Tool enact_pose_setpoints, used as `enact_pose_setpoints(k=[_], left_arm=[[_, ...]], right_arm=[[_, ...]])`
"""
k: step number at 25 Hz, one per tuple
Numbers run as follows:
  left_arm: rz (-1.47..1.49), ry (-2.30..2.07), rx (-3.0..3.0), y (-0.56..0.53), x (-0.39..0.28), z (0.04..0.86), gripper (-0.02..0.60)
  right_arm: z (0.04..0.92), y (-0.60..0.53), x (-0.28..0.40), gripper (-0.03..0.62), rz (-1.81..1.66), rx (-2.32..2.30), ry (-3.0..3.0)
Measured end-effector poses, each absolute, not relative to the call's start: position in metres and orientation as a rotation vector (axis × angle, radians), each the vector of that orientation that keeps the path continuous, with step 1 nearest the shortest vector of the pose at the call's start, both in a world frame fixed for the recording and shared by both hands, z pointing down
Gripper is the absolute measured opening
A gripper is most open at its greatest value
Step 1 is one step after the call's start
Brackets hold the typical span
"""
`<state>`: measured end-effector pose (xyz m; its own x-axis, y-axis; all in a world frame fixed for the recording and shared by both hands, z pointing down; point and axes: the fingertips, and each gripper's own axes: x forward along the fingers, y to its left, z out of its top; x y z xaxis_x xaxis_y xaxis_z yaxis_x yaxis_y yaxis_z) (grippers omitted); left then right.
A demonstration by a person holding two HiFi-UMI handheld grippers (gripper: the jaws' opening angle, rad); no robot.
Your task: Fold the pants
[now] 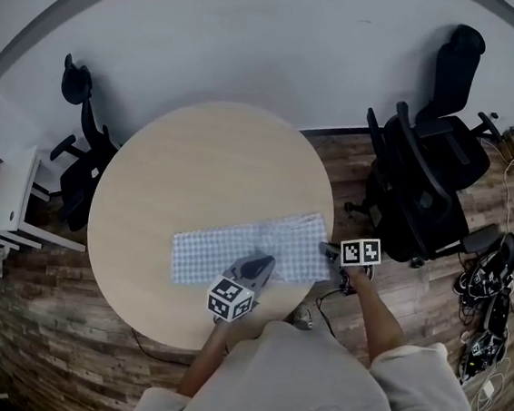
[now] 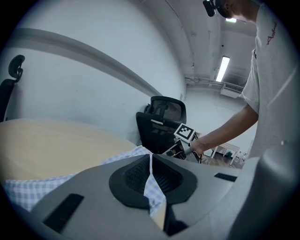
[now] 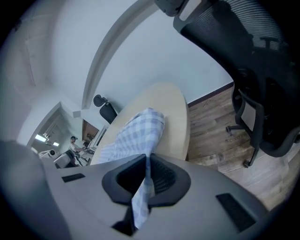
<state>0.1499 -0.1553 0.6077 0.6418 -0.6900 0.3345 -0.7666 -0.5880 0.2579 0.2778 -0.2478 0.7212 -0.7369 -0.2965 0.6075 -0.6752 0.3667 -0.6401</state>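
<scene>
**Both grippers pinch the checked pants**

The pants (image 1: 234,246) are blue and white checks. They lie flat in a long strip on the round table (image 1: 202,162). The strip sits close to the table's near edge, and its right end reaches the table's right edge.

The left gripper (image 1: 255,268) is at the near side of the strip, about the middle. Its jaws are pressed together with a fold of the checked cloth pinched between the black pads.

The right gripper (image 1: 332,252) is at the right end of the pants, just by the table's right edge. Its jaws are pressed together too, and a thin bit of the cloth hangs down between them.

A black office chair (image 1: 424,181) stands on the wood floor (image 1: 61,335), past the table's right edge.
</scene>
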Motion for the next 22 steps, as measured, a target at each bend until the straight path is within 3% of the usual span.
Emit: enact_pose_setpoints(k=[10, 22], left_arm=[[0.282, -1.124, 2.501, -0.156, 0.170, 0.606, 0.043], [0.228, -1.111, 2.529, -0.134, 0.148, 0.601, 0.043]], right_arm=[[0.698, -0.251, 0.297, 0.044, 1.327, 0.866, -2.299], [0.589, -0.216, 0.205, 0.044, 1.369, 0.526, -2.587]])
